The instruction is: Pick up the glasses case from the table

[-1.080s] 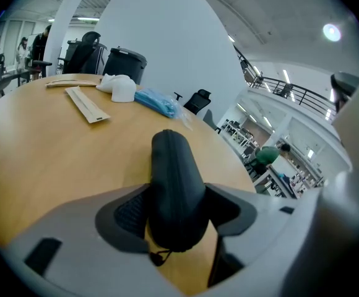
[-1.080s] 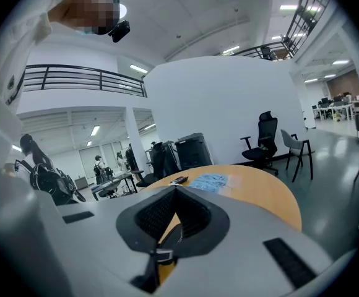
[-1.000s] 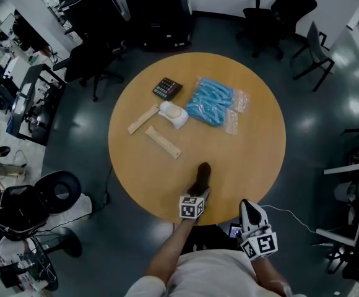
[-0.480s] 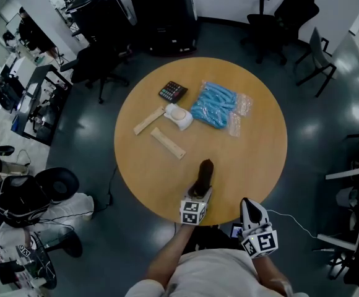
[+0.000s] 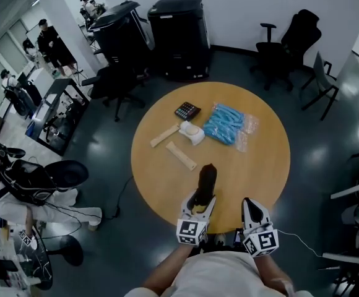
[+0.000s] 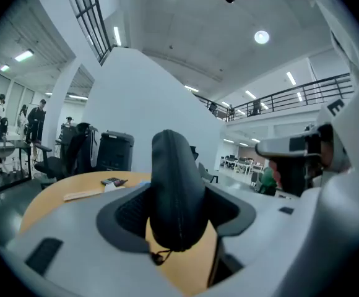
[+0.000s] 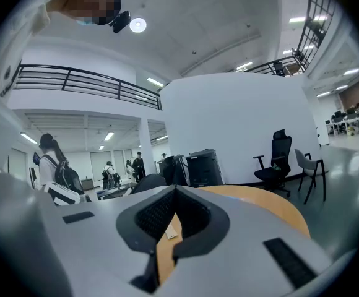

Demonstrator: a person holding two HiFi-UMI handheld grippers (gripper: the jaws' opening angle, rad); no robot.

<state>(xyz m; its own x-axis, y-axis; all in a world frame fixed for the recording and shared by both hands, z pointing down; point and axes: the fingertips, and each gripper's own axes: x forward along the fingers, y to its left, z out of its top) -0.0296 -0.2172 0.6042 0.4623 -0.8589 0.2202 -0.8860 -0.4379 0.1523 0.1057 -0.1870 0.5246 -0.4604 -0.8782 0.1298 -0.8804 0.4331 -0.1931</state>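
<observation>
In the head view the dark glasses case (image 5: 205,181) stands up between the jaws of my left gripper (image 5: 203,198), over the near part of the round wooden table (image 5: 263,166). The left gripper view shows the black zipped case (image 6: 176,190) clamped upright between both pads, its zip cord hanging below, with the tabletop well beneath it. My left gripper is shut on the case. My right gripper (image 5: 249,205) hovers beside it at the table's near edge. Its jaws (image 7: 174,193) meet at the tips with nothing between them.
Farther back on the table lie a calculator (image 5: 187,111), a blue plastic-wrapped bundle (image 5: 226,124), a white round-topped object (image 5: 194,132) and two wooden strips (image 5: 181,156). Office chairs (image 5: 291,42) and black bins (image 5: 179,33) stand beyond the table; people stand at far left.
My left gripper has risen with the glasses case, which now stands higher above the table. The right gripper has lifted slightly. The head view has tilted up toward the room.
</observation>
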